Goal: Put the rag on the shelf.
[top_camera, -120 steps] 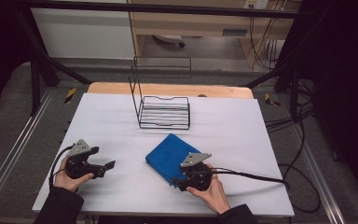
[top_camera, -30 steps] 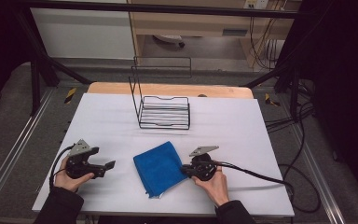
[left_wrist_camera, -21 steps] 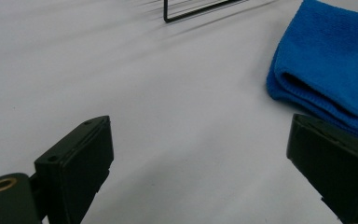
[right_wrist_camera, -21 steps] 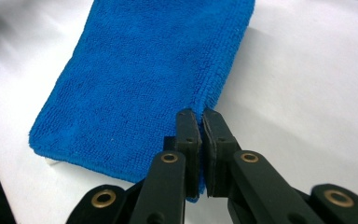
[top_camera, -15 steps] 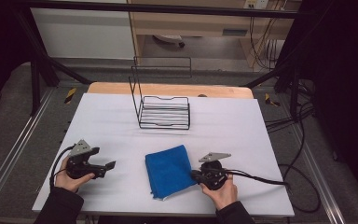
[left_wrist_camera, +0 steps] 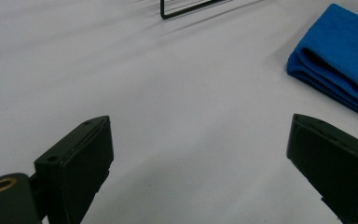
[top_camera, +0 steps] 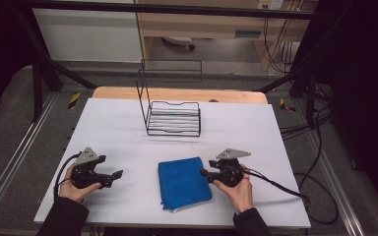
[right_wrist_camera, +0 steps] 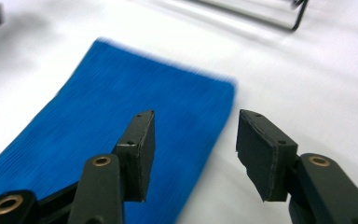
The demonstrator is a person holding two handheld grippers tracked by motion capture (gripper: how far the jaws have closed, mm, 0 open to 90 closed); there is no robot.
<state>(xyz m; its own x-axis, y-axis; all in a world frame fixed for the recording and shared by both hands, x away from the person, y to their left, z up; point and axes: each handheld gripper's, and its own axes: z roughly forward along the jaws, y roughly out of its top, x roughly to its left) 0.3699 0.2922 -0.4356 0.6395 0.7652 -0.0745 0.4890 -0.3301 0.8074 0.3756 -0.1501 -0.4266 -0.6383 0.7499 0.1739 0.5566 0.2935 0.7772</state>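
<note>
Looking down from the high view, we see a white worktop [top_camera: 128, 128] with a folded blue towel [top_camera: 184, 183] lying flat near its front edge, a little right of the middle. The towel's far edge is roughly parallel to that front edge, and a thin pale strip shows under its near left corner.

Our right gripper [top_camera: 205, 172] is held in the right hand [top_camera: 236, 189] just beside the towel's right edge, with its tips pointing left at the upper part of that edge. In the right gripper view its two black jaws stand apart with a clear gap, so this claw is released and grasps nothing; one jaw is over the blue cloth and the other over the bare white surface next to it. Whether the tips touch the cloth, we cannot tell.

Our left gripper [top_camera: 118, 174] rests in the left hand [top_camera: 76, 189] near the front left corner of the worktop, well apart from the towel. In the left gripper view its jaws are spread wide, also released, with only white surface between them, and the towel [left_wrist_camera: 342, 65] lies farther off at the upper right.

A black wire rack [top_camera: 172, 115] stands upright toward the back edge of the worktop, near the middle, well apart from the towel and both grippers.
</note>
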